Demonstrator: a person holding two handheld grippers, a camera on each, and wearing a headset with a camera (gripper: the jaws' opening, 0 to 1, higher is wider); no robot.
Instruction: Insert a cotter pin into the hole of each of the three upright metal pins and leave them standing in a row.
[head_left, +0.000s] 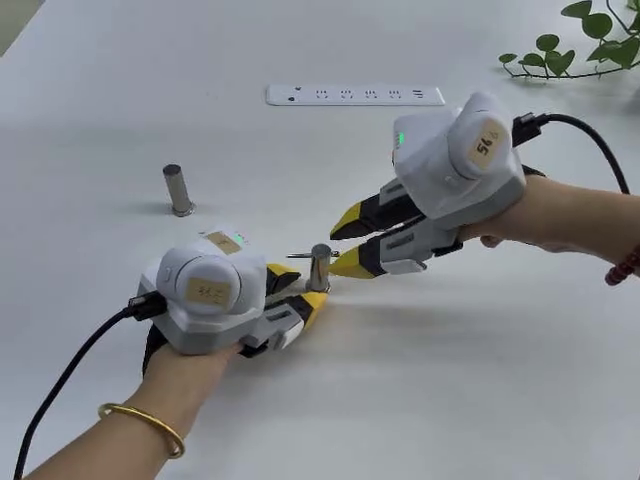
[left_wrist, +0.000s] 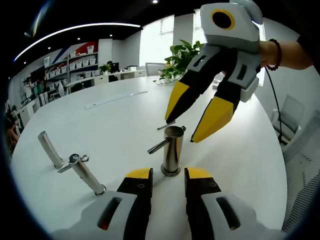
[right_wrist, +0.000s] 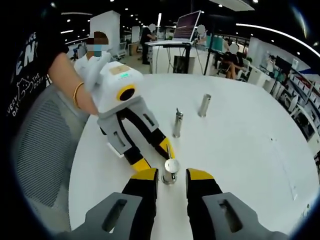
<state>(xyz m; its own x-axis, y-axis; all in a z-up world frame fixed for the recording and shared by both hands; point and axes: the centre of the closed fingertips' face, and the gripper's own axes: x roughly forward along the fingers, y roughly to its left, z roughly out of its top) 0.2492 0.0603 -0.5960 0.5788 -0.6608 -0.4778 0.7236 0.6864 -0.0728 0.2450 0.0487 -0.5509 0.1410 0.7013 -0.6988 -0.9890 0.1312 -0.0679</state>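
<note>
The cotter pin (left_wrist: 159, 145) is pushed through the hole near the top of the near metal pin (left_wrist: 171, 150). The left gripper (head_left: 302, 287) has its jaws apart, one on each side of that pin's foot, and I do not think they squeeze it. The right gripper (head_left: 335, 254) comes from the other side. Its jaws are apart too and hold nothing, with one tip close to the far end of the cotter pin. Further out on the white table (head_left: 450, 380), the second metal pin (left_wrist: 87, 175) stands with its own small pin (left_wrist: 81, 159) in it. The last metal pin (left_wrist: 50, 149) stands beside it and looks bare. So two look done and one is left. All three are standing up.
</note>
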